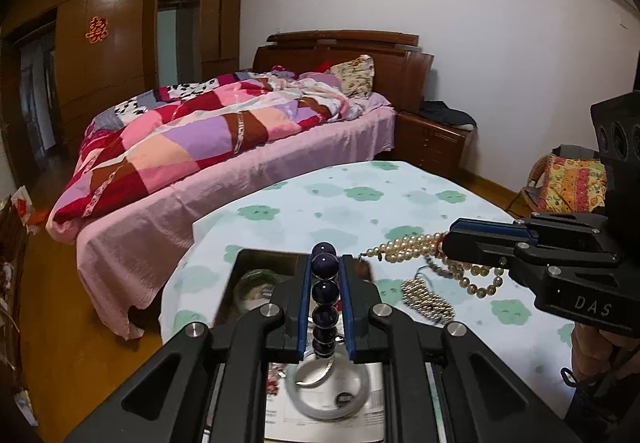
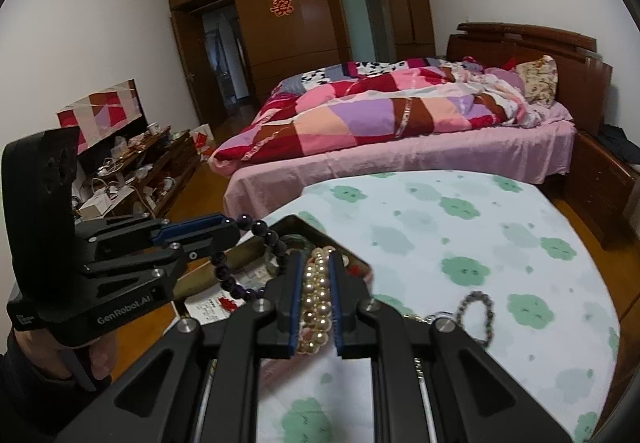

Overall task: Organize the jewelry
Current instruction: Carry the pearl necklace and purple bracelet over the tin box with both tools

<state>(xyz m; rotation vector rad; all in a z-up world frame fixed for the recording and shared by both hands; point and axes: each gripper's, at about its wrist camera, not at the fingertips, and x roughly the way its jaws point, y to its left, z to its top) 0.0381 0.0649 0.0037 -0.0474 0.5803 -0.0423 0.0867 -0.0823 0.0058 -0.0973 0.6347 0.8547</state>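
A: The left gripper [image 1: 325, 279] pinches the dark bead bracelet [image 1: 324, 293] at lower centre of its own view, right above the open metal box [image 1: 256, 263]. A pale jade bangle [image 1: 326, 399] lies in the box under it.

B: And the right gripper [image 2: 316, 301] is clamped on the bunched pearl necklace [image 2: 318, 295], lower centre of its view. In the left view those pearls trail loose at right, above the silver chain bracelet [image 1: 428, 301] lying on the cloud-print tablecloth [image 1: 360, 199].

A: That's my worry. The hanging loops could drag across the chain and tangle.

B: Also, both strands head toward one box; dropped together, beads and pearls may knot.

A: And the bracelet is gripped only by a few beads. It could roll out and land on the bangle.
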